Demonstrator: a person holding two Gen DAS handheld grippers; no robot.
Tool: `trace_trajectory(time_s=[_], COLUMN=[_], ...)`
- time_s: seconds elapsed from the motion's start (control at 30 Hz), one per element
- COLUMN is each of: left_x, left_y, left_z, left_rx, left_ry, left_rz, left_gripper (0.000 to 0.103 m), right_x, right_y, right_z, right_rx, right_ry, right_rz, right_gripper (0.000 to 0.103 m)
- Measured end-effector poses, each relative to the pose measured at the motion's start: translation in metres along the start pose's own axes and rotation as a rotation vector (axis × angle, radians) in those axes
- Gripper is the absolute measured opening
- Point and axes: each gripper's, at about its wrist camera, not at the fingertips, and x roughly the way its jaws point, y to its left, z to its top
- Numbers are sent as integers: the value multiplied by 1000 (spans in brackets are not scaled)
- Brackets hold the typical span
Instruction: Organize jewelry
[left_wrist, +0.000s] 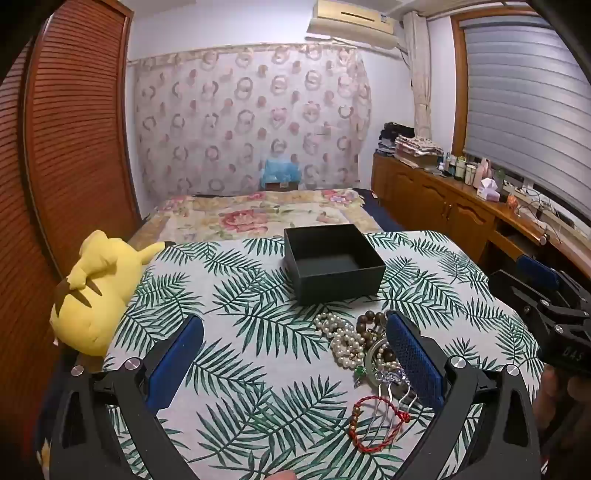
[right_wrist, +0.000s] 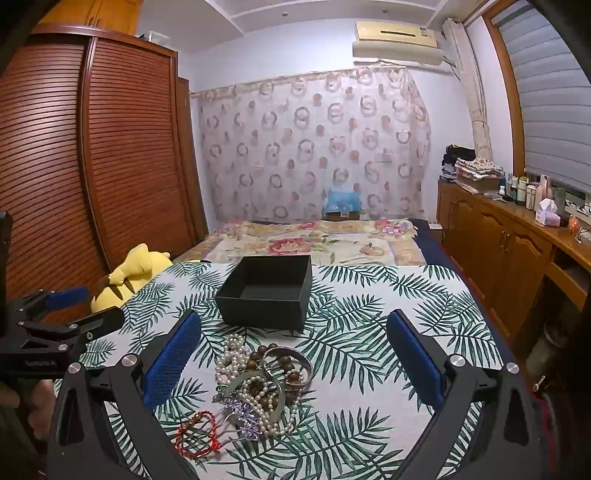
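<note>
An empty black box (left_wrist: 332, 262) (right_wrist: 266, 291) stands open on the palm-leaf tablecloth (left_wrist: 258, 362) (right_wrist: 369, 350). In front of it lies a jewelry pile (left_wrist: 365, 347) (right_wrist: 258, 384): a pearl necklace (left_wrist: 343, 339) (right_wrist: 232, 358), brown wooden beads (left_wrist: 373, 321) (right_wrist: 284, 363), a silver bangle (right_wrist: 295, 356), a purple hair comb (right_wrist: 240, 410) and a red cord bracelet (left_wrist: 376, 424) (right_wrist: 195, 432). My left gripper (left_wrist: 293, 319) (right_wrist: 92, 306) is open, with the pile beside its right finger. My right gripper (right_wrist: 294, 317) (left_wrist: 517, 280) is open above the pile, touching nothing.
A yellow plush toy (left_wrist: 96, 288) (right_wrist: 129, 277) lies at the table's left edge. Behind the table is a bed with a flowered cover (left_wrist: 258, 214). A slatted wooden wardrobe (right_wrist: 110, 147) stands left, and a wooden cabinet (right_wrist: 498, 236) with bottles runs along the right.
</note>
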Motion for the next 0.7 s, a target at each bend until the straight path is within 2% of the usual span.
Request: trace_trajectory(time_s=[0.7], left_x=[-3], left_y=[2], left_z=[3], left_rx=[-8], left_ry=[-8], left_rz=[-6], left_gripper=[96], right_x=[0], right_y=[1], right_z=[0], right_rx=[-1], right_ry=[-2], right_rz=[0], right_gripper=[101])
